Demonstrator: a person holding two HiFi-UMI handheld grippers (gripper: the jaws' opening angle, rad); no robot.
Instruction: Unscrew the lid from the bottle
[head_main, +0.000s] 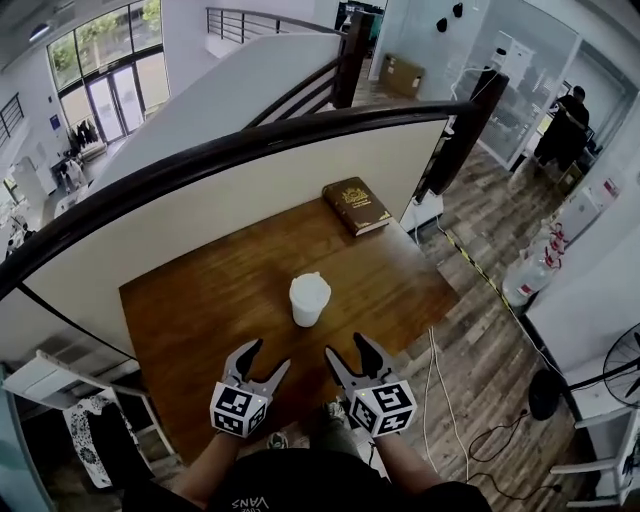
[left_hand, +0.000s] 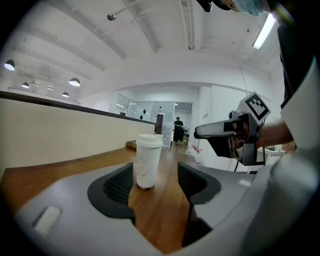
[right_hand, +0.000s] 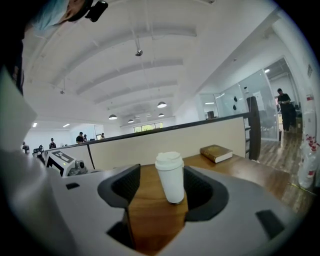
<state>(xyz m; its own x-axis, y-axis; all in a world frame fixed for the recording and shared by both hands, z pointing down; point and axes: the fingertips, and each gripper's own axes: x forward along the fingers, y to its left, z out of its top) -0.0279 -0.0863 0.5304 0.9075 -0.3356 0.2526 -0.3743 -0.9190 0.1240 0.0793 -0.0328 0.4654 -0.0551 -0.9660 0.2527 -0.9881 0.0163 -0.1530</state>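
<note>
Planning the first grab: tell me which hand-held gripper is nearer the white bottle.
Right, narrowly. The right hand-held gripper sits just short of the bottle, slightly to its right; the left hand-held gripper hangs a bit further back, to its left. Both are open.

1. Showed white on the bottle and its lid (with faint grey markings down the side, seen from the left gripper view).
2. Showed warm brown with streaky grain on the table.
3. Showed dark brown with a gold ornament on the book.
4. Showed pale grey on the left gripper and right gripper, black on the ribbed pads, black-and-white squares on each marker cube.
5. Showed cream on the partition, under a black rail.
</note>
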